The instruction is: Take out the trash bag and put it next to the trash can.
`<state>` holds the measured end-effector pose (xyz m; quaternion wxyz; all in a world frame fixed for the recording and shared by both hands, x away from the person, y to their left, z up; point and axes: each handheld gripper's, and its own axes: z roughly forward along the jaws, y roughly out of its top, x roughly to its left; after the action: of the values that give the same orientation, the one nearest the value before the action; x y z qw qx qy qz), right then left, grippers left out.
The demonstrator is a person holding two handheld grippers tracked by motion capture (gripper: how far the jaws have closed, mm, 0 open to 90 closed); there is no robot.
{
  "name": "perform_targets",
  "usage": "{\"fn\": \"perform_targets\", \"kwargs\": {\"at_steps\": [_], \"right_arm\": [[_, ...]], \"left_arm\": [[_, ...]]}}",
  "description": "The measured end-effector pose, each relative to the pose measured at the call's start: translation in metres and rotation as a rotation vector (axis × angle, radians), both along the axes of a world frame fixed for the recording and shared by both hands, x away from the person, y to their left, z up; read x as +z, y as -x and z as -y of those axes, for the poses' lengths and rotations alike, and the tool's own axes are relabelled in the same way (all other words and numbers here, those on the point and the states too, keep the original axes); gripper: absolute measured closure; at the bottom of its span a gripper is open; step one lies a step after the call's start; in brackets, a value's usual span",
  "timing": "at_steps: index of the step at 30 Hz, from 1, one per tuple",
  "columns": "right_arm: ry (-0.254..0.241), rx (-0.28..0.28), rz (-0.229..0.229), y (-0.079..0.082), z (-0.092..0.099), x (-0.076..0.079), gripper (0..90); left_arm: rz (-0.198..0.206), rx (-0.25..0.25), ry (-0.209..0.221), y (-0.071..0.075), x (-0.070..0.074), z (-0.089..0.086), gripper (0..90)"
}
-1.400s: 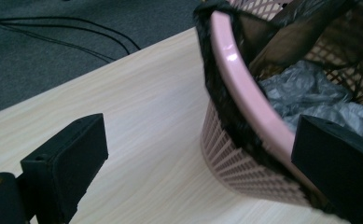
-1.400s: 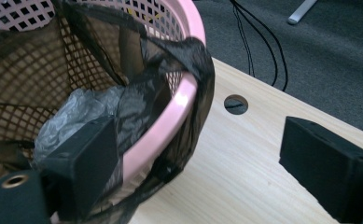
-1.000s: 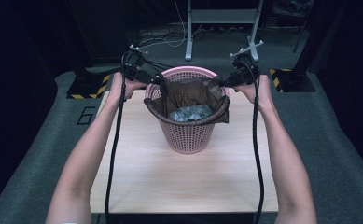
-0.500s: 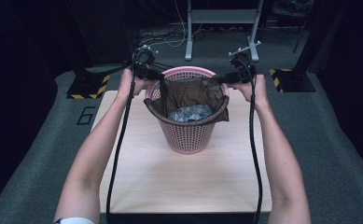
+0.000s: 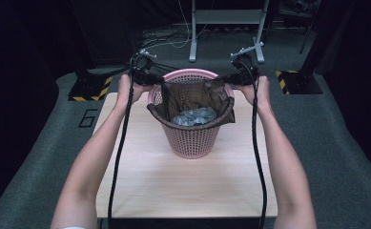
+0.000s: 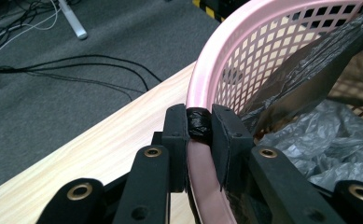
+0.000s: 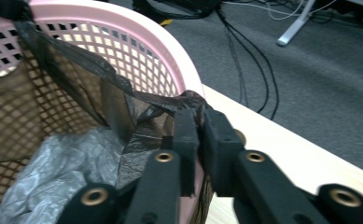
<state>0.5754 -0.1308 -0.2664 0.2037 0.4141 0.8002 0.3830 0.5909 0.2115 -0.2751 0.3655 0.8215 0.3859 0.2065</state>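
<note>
With both grippers' jaws just closed, left gripper and right gripper pinch the bag edges at opposite sides of the basket rim. Step: gripping the liner. Next likely calls for an even lift.

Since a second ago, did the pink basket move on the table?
No. The pink basket sits at the same spot near the far edge of the table.

Bin bag stretched across pink basket

Dark bag spans the upright basket's rim at frame centre; grey crumpled plastic lies inside.
</note>
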Motion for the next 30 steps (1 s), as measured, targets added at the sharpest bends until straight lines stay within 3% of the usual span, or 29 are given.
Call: {"fn": "perform_targets", "kwargs": {"at_steps": [7,13,22,30], "right_arm": [[0.006,0.013,-0.004,0.006,-0.001,0.001,90.0],[-0.014,0.048,0.029,0.026,-0.001,0.015,90.0],[-0.048,0.104,0.067,0.05,-0.007,0.035,90.0],[-0.076,0.171,0.086,0.054,-0.031,0.05,90.0]], "left_arm": [[-0.004,0.003,0.014,0.005,0.001,-0.005,76.3],[-0.004,-0.007,0.024,0.009,0.005,-0.007,74.0],[-0.024,-0.062,0.054,0.013,0.01,0.0,57.1],[-0.04,-0.181,0.096,0.02,0.014,0.019,36.5]]}}
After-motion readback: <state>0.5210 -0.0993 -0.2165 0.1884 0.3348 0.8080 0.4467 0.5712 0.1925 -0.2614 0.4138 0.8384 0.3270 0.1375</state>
